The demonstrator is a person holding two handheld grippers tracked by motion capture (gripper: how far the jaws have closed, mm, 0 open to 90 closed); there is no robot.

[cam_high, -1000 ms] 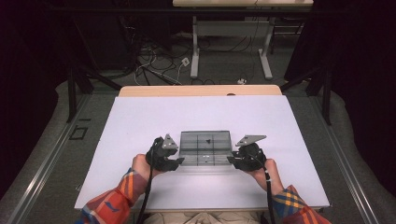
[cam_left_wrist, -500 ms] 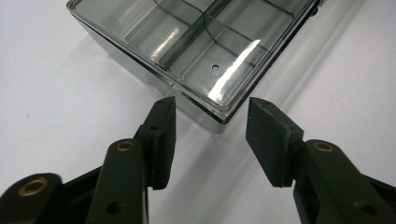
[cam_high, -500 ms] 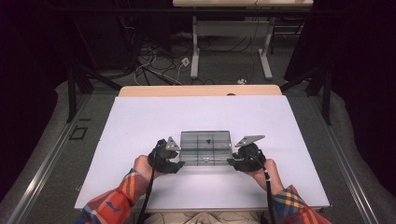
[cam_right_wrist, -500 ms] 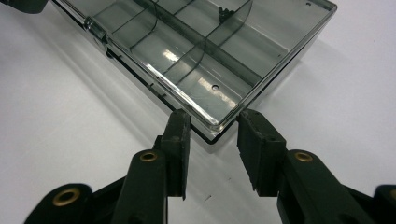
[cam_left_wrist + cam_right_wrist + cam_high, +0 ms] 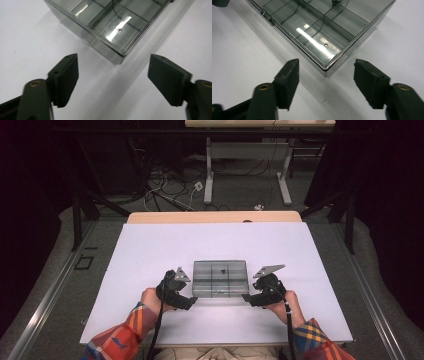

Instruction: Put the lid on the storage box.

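Since the earlier frame: both claws have just been opening; hands have not shifted, and the clear compartment box (image 5: 220,279) sits where it was, mid-worktop (image 5: 150,255), lid down.

Left claw (image 5: 189,302): released, jaws spread wide, nothing pinched. In the left gripper view the box's near corner (image 5: 117,56) lies ahead of the pads, between their lines but apart from both.

Box: smoky transparent plastic, internal dividers, one small dark item (image 5: 223,268) in a far compartment. Flat on the worktop, between the two claws.

Right claw (image 5: 248,298): also released, jaws apart. The right gripper view puts the other near corner (image 5: 325,70) just ahead of the gap, untouched.

Risks, as I judge them:
- Corners are a poor purchase; pads closing on slick plastic could slip off and kick the box sideways.
- One claw closing or pushing before the other would spin the box on the smooth worktop.
- A latch (image 5: 267,16) on the front edge looks small; a lift by the lid might pop it and jolt the loose item.
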